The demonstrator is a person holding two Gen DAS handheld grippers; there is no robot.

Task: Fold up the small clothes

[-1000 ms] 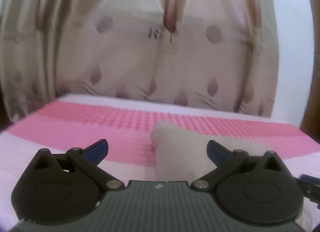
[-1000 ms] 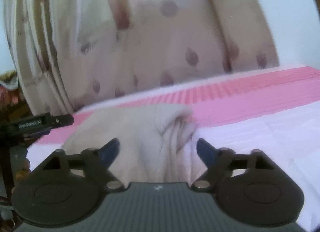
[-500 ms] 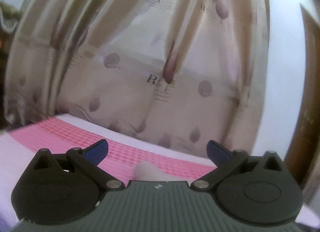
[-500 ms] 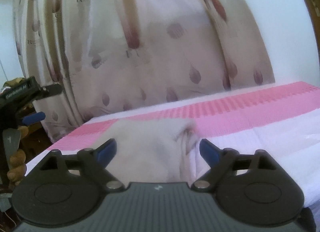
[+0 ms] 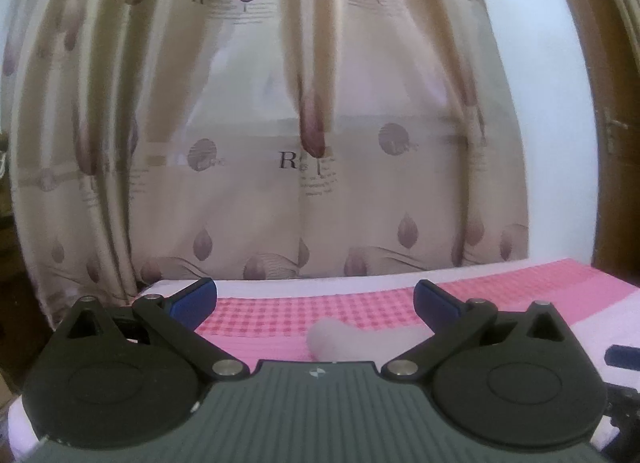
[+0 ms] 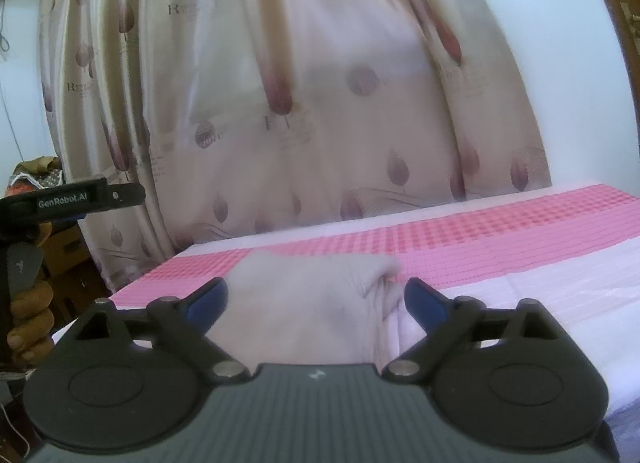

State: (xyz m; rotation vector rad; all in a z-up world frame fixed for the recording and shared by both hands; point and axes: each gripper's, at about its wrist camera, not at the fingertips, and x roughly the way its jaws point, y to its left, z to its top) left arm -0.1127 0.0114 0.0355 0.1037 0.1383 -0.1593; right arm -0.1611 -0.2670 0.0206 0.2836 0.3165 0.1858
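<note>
A small cream garment [image 6: 308, 307] lies folded on the pink and white bedspread [image 6: 520, 231]. In the left wrist view only its rounded end [image 5: 340, 339] shows above the gripper body. My left gripper [image 5: 316, 297] is open and empty, held above and behind the garment. My right gripper [image 6: 316, 299] is open and empty, its blue fingertips [image 6: 424, 299] standing either side of the garment without touching it. The garment's near part is hidden behind the gripper bodies.
A beige curtain [image 5: 280, 143] with purple leaf prints hangs behind the bed. A wooden door [image 5: 616, 143] stands at the right. In the right wrist view the person's hand [image 6: 28, 315] holds the left gripper's handle at the left edge.
Both grippers have pulled back and up from the garment, so more curtain and less cloth shows. Both have stayed open. The garment lies still on the bed.
</note>
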